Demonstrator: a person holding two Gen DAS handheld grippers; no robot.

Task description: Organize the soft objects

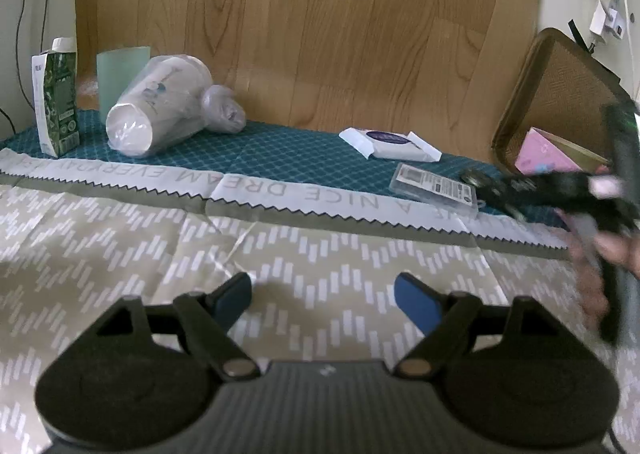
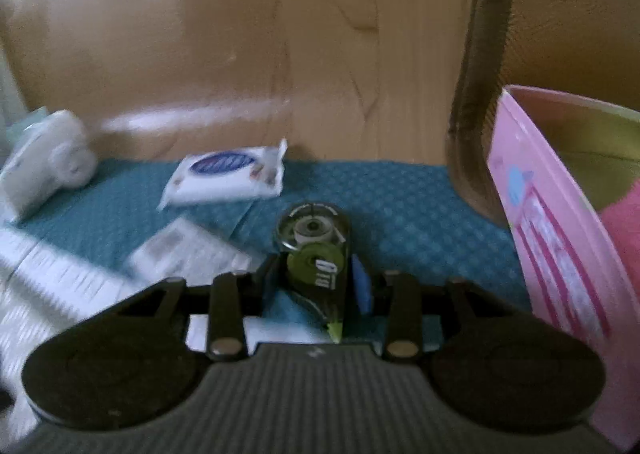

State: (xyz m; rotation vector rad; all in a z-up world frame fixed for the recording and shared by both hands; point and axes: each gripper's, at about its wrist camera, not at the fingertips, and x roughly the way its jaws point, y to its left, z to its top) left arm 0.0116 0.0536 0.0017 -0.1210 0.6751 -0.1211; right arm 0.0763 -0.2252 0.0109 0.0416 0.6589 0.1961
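Note:
My left gripper (image 1: 322,296) is open and empty above the patterned bedspread (image 1: 120,238). My right gripper (image 2: 316,274) is shut on a green correction tape dispenser (image 2: 314,254) and holds it above the teal cloth (image 2: 400,205), next to a pink box (image 2: 552,238) inside a brown woven basket (image 2: 476,125). In the left wrist view the right gripper (image 1: 472,181) is blurred at the right edge, by the basket (image 1: 560,93). A white wet-wipes pack (image 1: 390,143) (image 2: 228,173) lies on the teal cloth. A clear flat packet (image 1: 436,185) (image 2: 184,250) lies near it.
A bagged stack of paper cups (image 1: 160,105) lies at the back left, next to a pale green cup (image 1: 122,73) and a green carton (image 1: 56,97). A wood-grain board (image 1: 320,21) stands behind. Cables hang on the wall at the far right.

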